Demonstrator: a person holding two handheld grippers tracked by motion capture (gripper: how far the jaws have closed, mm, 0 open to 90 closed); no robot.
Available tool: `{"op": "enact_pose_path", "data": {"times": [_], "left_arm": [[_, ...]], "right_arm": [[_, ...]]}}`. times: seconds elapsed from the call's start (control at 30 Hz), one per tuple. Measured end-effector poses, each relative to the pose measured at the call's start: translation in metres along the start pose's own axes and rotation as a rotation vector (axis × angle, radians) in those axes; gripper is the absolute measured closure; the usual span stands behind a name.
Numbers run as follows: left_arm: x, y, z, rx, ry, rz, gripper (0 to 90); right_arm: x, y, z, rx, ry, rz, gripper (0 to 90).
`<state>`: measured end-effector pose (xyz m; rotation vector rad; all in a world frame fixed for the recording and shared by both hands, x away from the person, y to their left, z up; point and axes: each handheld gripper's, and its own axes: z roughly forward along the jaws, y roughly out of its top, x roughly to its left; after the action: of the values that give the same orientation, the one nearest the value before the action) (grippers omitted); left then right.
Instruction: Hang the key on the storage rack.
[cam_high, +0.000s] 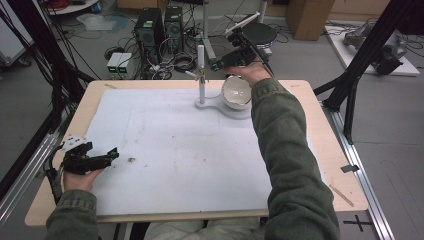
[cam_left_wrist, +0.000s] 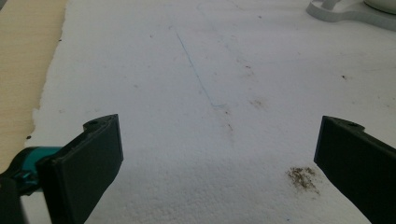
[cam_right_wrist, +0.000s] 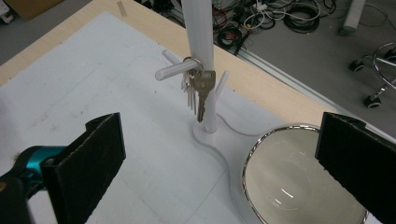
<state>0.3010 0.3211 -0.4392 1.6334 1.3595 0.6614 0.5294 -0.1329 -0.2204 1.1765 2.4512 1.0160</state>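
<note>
Keys (cam_right_wrist: 198, 95) hang on stand peg (cam_right_wrist: 175, 71); right claw (cam_right_wrist: 219, 154) spread, approaching. Left claw (cam_left_wrist: 219, 158) spread, idle on worktop (cam_high: 310, 150). Next, probably: close on keys.

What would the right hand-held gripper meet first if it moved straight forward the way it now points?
Probably the white stand, near the keys on its peg. The right hand-held gripper is open, and the bowl lies below, toward its right jaw. Depth is uncertain.

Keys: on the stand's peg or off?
On. The keys hang by their ring from a peg of the white stand, beside the empty bowl. The right claw is open, not touching them.
</note>
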Motion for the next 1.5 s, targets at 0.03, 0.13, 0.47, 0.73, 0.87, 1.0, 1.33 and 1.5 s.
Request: {"op": "enact_pose_path", "data": {"times": [0.03,0.13,0.47,0.73,0.87,1.0,1.33,1.5], "left_arm": [[0.0,0.0,0.0,0.001,0.0,0.002,1.7],[0.0,0.0,0.0,0.001,-0.002,0.002,1.7],[0.0,0.0,0.0,-0.001,-0.003,0.003,1.7],[0.0,0.001,0.0,-0.004,-0.001,0.002,1.7],[0.0,0.001,0.0,-0.004,-0.001,0.003,1.7],[0.0,0.001,0.0,-0.002,0.0,0.003,1.7],[-0.001,0.0,0.001,-0.001,-0.002,0.007,1.7],[-0.001,0.0,0.001,0.001,0.0,0.008,1.7]], "right_arm": [[-0.001,-0.002,-0.002,-0.002,-0.007,0.001,0.5],[-0.002,-0.007,-0.006,-0.001,-0.021,0.005,0.5],[-0.006,-0.028,-0.02,0.001,-0.037,-0.001,0.5],[-0.011,-0.047,-0.029,-0.022,-0.036,0.015,0.5],[-0.012,-0.057,-0.032,-0.024,-0.04,0.018,0.5],[-0.011,-0.065,-0.034,-0.013,-0.053,0.011,0.5],[-0.012,-0.096,-0.038,-0.034,-0.047,0.045,0.5],[-0.014,-0.113,-0.04,-0.056,-0.054,0.072,0.5]]}}
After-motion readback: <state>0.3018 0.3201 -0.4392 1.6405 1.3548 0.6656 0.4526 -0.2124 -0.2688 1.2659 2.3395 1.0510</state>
